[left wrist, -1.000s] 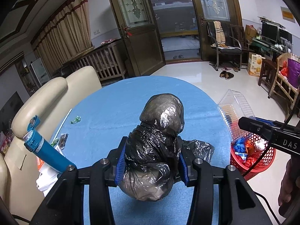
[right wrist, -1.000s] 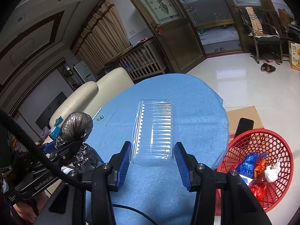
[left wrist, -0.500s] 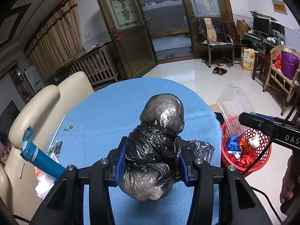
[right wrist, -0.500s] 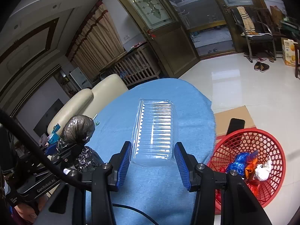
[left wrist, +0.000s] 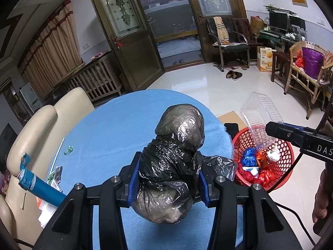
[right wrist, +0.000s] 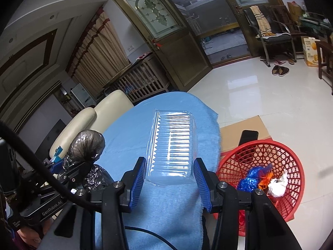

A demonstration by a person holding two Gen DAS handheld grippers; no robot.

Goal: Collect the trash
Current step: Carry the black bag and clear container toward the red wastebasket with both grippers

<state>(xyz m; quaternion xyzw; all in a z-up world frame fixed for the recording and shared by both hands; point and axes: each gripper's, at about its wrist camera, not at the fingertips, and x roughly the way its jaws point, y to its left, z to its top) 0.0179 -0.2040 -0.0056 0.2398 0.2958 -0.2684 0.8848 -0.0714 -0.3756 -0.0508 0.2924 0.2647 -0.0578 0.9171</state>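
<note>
My left gripper (left wrist: 166, 181) is shut on a crumpled black plastic bag (left wrist: 177, 156) and holds it above the blue tablecloth (left wrist: 116, 129). In the right wrist view the same bag (right wrist: 87, 143) shows at the left. My right gripper (right wrist: 169, 177) is shut on a clear ribbed plastic tray (right wrist: 172, 145), held over the table's right edge. Seen from the left wrist, that tray (left wrist: 258, 120) hangs above the red basket (left wrist: 283, 166). The red basket (right wrist: 287, 156) stands on the floor beside the table and holds several pieces of trash.
Small wrappers (left wrist: 67, 150) and a blue tube (left wrist: 39, 185) lie at the table's left side, by a cream sofa (left wrist: 41, 120). Cardboard (right wrist: 243, 125) and a dark flat object (right wrist: 248, 136) lie on the floor behind the basket. A hand (left wrist: 322, 198) shows at the right edge.
Both grippers have shifted right with their loads. The clear tray now hangs nearer the red basket, and the basket shows more fully in both views. Neither grip has altered.
</note>
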